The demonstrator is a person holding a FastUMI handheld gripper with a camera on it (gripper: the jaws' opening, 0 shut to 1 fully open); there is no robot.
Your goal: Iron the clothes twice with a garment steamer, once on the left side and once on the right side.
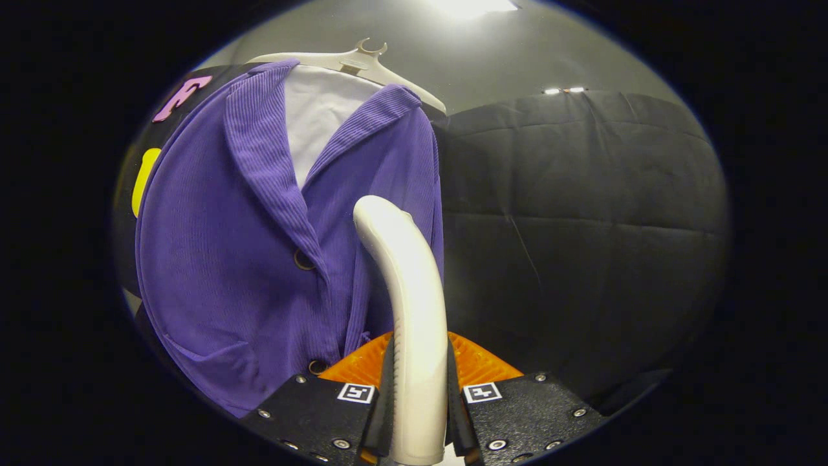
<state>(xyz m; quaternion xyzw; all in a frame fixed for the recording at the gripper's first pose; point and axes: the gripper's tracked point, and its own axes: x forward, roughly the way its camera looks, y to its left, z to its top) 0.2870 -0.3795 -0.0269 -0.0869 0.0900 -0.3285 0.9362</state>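
The bottom end of the garment steamer (406, 304) was cut off below the gripper (419, 414), so its full shape was hard to know. Its far tip was rounded, and the face that lets out steam could not be seen. The lower part of the purple jacket (259, 259) ran out of sight too, and the steamer hid a strip of the jacket's front edge.

The gripper was closed tight on the steamer's pale handle. One finger pressed each side of it, with the handle right between them. The steamer's long side ran straight ahead from the fingers and then curved over toward the jacket. Its tip sat in front of the jacket's right front panel, near the middle opening. It was too hard to tell if the tip touched the cloth.

The jacket hung upright on a white hanger (362, 61), with a white shirt (317, 116) showing inside the open collar. A dark button (304, 260) sat on the front edge, just beside the steamer's tip, and another button (317, 367) sat lower down near the fingers.

Something orange and ridged (482, 362) lay just past the fingers, behind the handle. What it was could not be made out. A black padded wall (582, 226) stood beside the jacket. A bright ceiling light (472, 6) shone above the hanger.
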